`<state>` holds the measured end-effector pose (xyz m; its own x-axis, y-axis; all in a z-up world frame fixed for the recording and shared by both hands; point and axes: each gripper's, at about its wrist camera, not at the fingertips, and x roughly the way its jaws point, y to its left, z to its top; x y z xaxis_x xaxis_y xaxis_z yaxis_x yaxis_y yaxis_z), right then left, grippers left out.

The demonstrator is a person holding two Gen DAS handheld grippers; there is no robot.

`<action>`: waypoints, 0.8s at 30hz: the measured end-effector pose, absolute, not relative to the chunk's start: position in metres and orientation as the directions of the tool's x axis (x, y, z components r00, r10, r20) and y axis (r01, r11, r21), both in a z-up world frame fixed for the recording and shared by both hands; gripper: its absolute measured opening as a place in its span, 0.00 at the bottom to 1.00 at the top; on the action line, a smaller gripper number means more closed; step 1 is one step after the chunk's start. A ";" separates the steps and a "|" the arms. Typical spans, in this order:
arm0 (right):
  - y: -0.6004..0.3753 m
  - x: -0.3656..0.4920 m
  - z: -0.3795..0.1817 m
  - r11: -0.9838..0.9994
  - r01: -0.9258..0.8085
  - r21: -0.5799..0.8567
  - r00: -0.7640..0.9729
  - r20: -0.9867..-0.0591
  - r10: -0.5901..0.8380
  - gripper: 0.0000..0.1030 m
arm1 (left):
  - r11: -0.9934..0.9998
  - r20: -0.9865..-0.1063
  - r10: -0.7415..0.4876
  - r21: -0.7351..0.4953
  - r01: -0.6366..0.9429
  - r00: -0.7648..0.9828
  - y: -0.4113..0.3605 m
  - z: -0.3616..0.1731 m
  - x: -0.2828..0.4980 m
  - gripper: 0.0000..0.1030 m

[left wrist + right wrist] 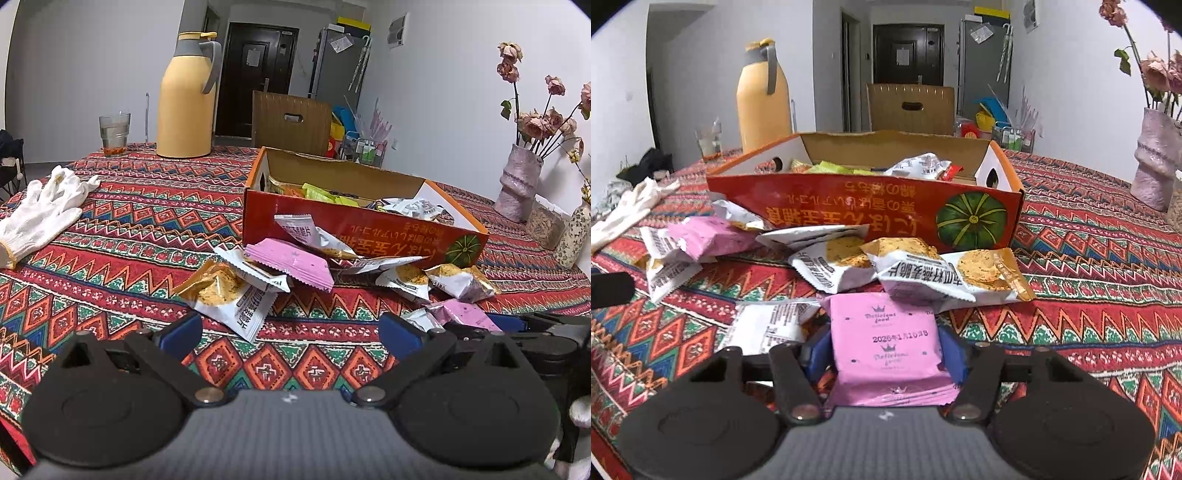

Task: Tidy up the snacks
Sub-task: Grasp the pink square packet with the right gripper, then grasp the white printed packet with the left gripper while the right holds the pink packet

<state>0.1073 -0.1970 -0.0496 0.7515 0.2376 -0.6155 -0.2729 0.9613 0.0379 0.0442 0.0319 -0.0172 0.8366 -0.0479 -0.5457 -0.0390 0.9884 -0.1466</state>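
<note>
An orange cardboard box with snacks inside stands on the patterned tablecloth; it also shows in the right wrist view. Several white-and-gold cracker packets and a pink packet lie in front of it. My left gripper is open and empty, low over the cloth just before the pile. My right gripper is shut on a pink snack packet, its blue fingers pressing both sides. That packet and the right gripper show at the left wrist view's right edge.
A yellow thermos jug and a glass stand at the table's far left. White gloves lie at left. A vase of dried roses and a small patterned vase stand at right. A cardboard carton sits beyond the table.
</note>
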 end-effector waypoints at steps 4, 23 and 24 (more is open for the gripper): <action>-0.203 0.087 -0.042 0.966 -0.255 0.050 0.792 -0.562 0.238 0.59 | 0.988 -0.555 -0.068 -0.155 -0.023 0.829 0.027 -0.017 0.049 1.00; -0.271 0.052 -0.034 0.989 -0.107 0.103 0.870 -0.473 0.144 0.59 | 0.992 -0.648 -0.124 -0.110 0.069 0.751 -0.064 -0.028 0.089 1.00; -0.274 0.052 -0.035 0.989 -0.103 0.108 0.870 -0.472 0.142 0.59 | 0.993 -0.654 -0.114 -0.101 0.064 0.748 -0.068 -0.030 0.092 1.00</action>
<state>0.0518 -0.2744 -0.0351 0.8699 0.1418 -0.4724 -0.1025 0.9889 0.1080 0.0916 -0.0681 -0.0300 0.7481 -0.1142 -0.6537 0.0637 0.9929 -0.1006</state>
